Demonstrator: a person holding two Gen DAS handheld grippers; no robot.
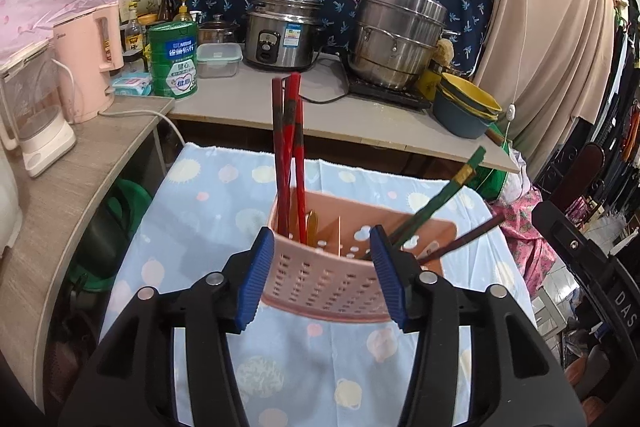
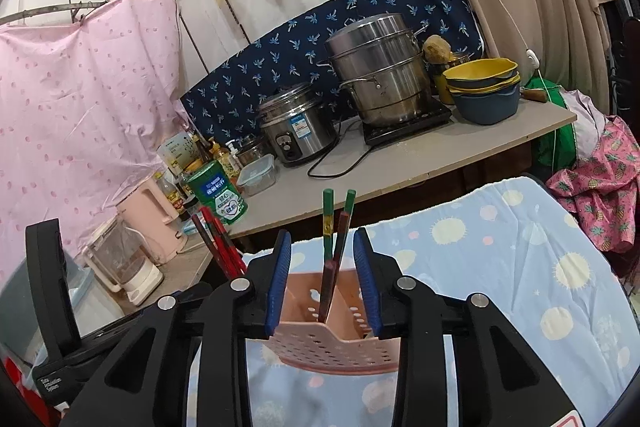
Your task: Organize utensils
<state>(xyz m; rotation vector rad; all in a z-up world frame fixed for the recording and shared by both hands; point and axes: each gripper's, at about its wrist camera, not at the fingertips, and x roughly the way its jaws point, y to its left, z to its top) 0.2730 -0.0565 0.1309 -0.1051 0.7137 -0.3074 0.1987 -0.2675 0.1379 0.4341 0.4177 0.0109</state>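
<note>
A pink perforated utensil holder (image 1: 328,279) stands on a table with a light blue patterned cloth (image 1: 280,367). Red chopsticks (image 1: 289,147) stand upright in its left compartment. Green chopsticks (image 1: 444,195) and a dark one (image 1: 464,239) lean in its right compartment. My left gripper (image 1: 322,279) is open, its blue pads on either side of the holder's near wall. In the right wrist view the holder (image 2: 332,343) sits between the open pads of my right gripper (image 2: 324,283), with the green chopsticks (image 2: 334,227) rising between them and the red ones (image 2: 218,243) to the left.
A counter (image 1: 320,111) behind the table holds a rice cooker (image 1: 282,29), a steel steamer pot (image 1: 396,35), stacked yellow and blue bowls (image 1: 468,111), a green tin (image 1: 174,65) and bottles. A pink kettle (image 1: 90,63) and blender (image 1: 32,115) stand on a side shelf at left.
</note>
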